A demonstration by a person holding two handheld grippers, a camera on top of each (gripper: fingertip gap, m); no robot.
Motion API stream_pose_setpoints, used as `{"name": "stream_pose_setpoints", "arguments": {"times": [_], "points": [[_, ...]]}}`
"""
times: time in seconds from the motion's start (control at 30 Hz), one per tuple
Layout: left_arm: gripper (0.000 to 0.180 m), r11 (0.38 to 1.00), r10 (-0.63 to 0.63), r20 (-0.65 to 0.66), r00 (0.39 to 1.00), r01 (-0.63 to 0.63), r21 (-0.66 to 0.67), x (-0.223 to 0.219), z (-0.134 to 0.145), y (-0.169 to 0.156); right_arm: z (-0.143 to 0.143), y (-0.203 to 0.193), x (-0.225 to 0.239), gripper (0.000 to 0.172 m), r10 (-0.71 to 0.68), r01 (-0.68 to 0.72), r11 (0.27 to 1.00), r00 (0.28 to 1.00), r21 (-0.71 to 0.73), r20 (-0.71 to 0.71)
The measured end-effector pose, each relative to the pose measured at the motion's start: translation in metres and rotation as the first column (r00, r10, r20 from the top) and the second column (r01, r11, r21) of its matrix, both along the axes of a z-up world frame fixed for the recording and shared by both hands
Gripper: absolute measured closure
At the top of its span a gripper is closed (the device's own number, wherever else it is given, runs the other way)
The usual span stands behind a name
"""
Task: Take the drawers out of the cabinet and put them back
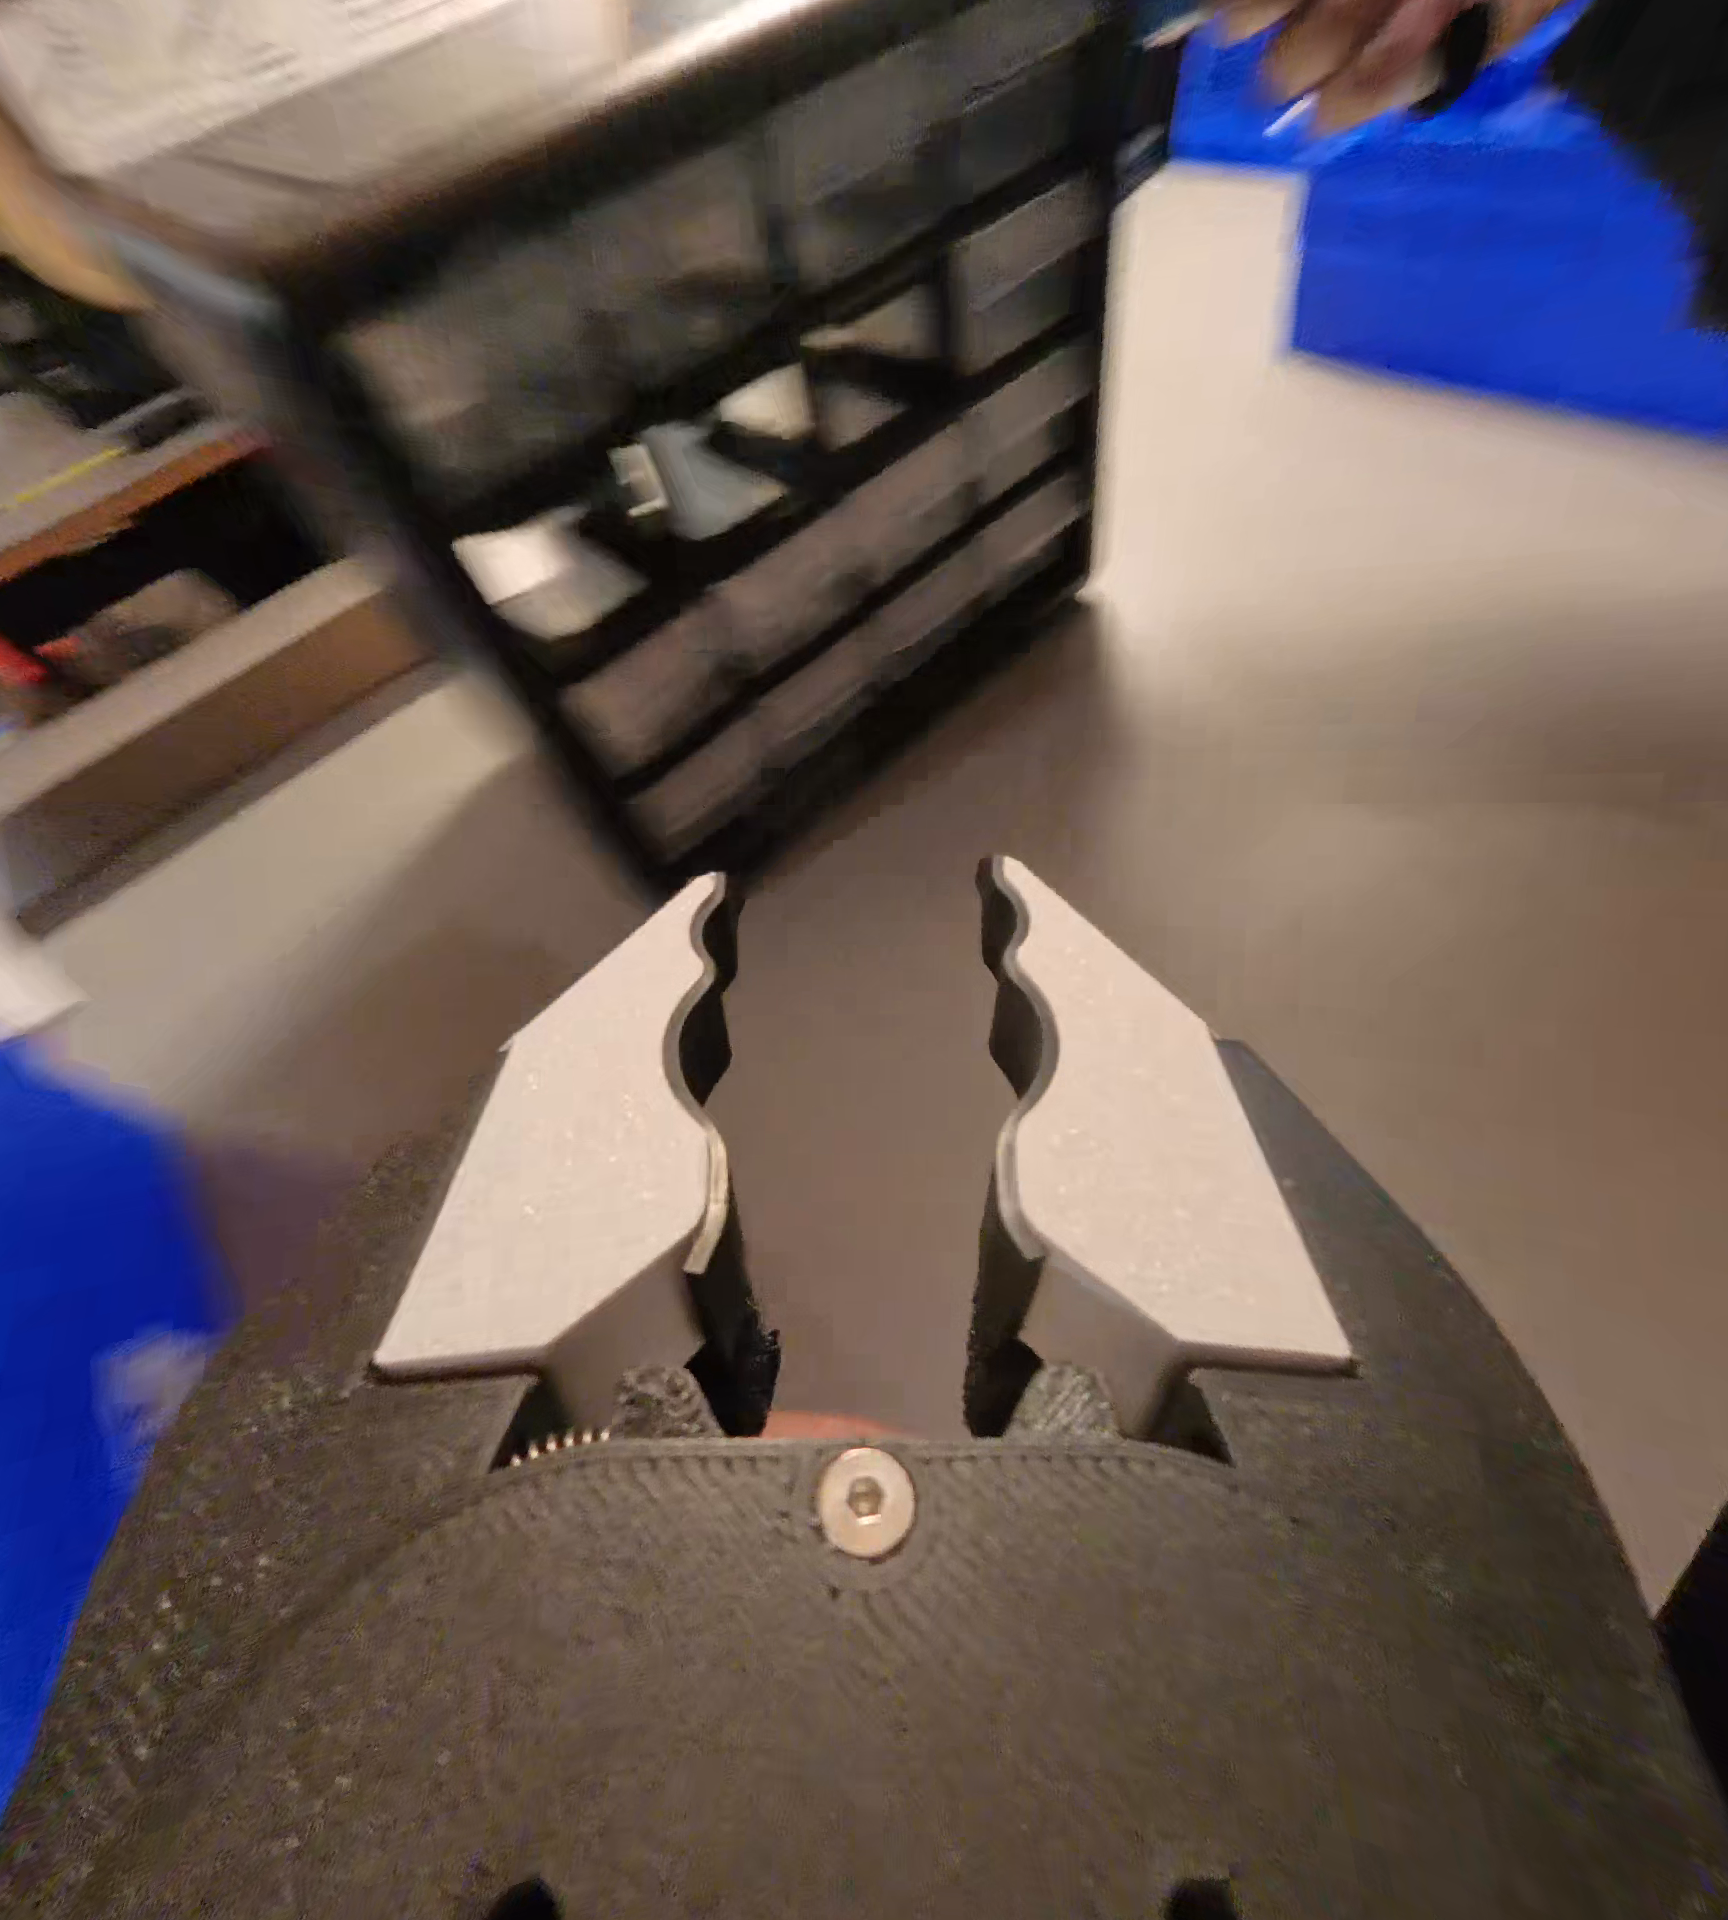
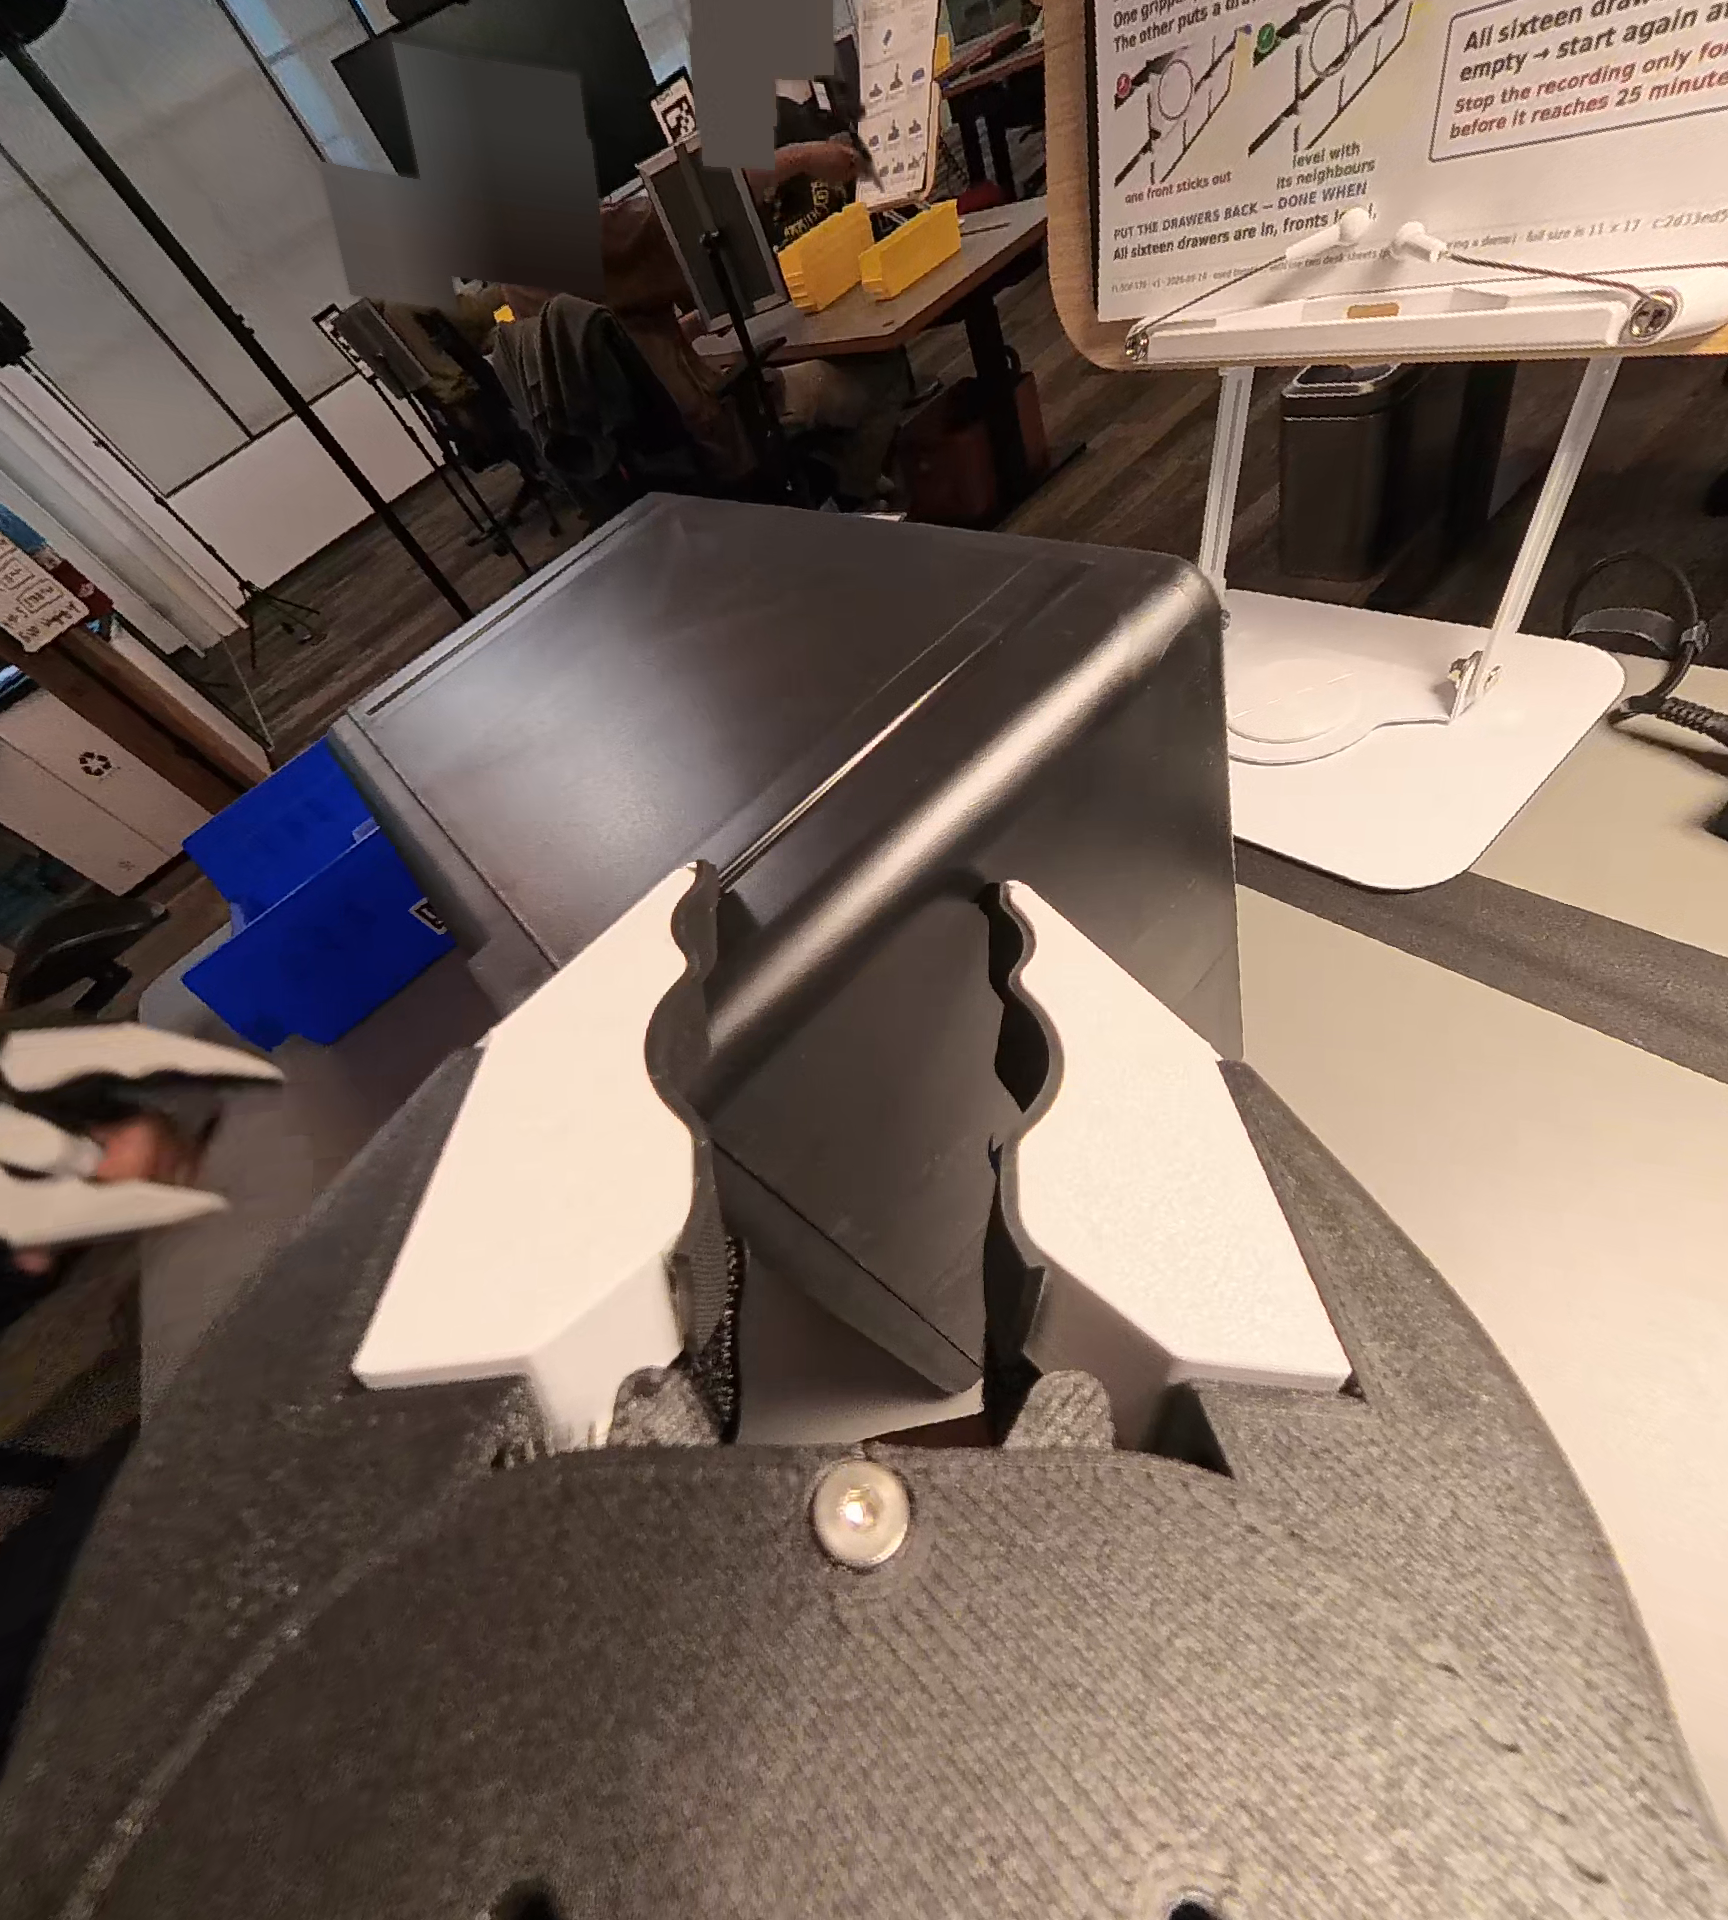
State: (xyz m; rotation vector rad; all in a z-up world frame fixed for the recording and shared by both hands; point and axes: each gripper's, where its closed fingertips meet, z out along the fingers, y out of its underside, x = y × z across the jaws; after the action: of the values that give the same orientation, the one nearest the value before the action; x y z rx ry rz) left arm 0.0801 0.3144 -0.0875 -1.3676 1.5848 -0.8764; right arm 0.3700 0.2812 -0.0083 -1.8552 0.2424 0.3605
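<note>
Clearly, the black cabinet point(image 2: 839, 727) is stood on the tabletop point(image 1: 1359, 727); its top corner is straddled by the right tongs point(image 2: 849, 883), contact cannot be told. The left tongs point(image 1: 860, 873) are spread, bare.

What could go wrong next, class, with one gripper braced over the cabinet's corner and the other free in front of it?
1. The right gripper straddles the black cabinet's top corner; whether its fingers press is unclear, so the cabinet may shift.
2. The left gripper is open and holds nothing, and its view is blurred; it may mis-aim at a drawer.
3. Some slots appear open; drawers might go back unevenly.
</note>
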Motion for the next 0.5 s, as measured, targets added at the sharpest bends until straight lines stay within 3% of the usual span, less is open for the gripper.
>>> {"name": "stream_pose_setpoints", "arguments": {"times": [0.1, 0.17, 0.23, 0.3, 0.37, 0.5], "points": [[0.131, 0.952, 0.217, -0.166, 0.962, -0.17, 0.255, -0.056, 0.026, 0.077, -0.001, 0.0, 0.0, 0.116, 0.011, -0.011, 1.0, 1.0, 0.005, -0.018], [0.129, 0.866, 0.367, -0.314, 0.876, -0.199, 0.459, -0.1, 0.027, 0.136, -0.001, 0.0, 0.0, 0.116, 0.014, -0.014, 1.0, 1.0, 0.006, -0.019], [0.118, 0.79, 0.463, -0.469, 0.752, -0.109, 0.603, -0.142, 0.013, 0.193, -0.001, 0.0, 0.0, 0.116, 0.014, -0.014, 1.0, 1.0, 0.005, -0.011], [0.116, 0.781, 0.484, -0.61, 0.627, 0.005, 0.624, -0.174, -0.014, 0.237, -0.001, 0.0, 0.0, 0.116, 0.013, -0.013, 1.0, 1.0, 0.005, -0.006], [0.113, 0.828, 0.459, -0.707, 0.538, 0.029, 0.559, -0.19, -0.045, 0.265, 0.0, -0.001, 0.0, 0.117, 0.012, -0.012, 1.0, 1.0, 0.005, -0.002], [0.111, 0.858, 0.407, -0.747, 0.526, 0.062, 0.511, -0.186, -0.085, 0.296, 0.001, -0.001, -0.001, 0.117, 0.012, -0.012, 1.0, 1.0, 0.002, 0.018]]}}
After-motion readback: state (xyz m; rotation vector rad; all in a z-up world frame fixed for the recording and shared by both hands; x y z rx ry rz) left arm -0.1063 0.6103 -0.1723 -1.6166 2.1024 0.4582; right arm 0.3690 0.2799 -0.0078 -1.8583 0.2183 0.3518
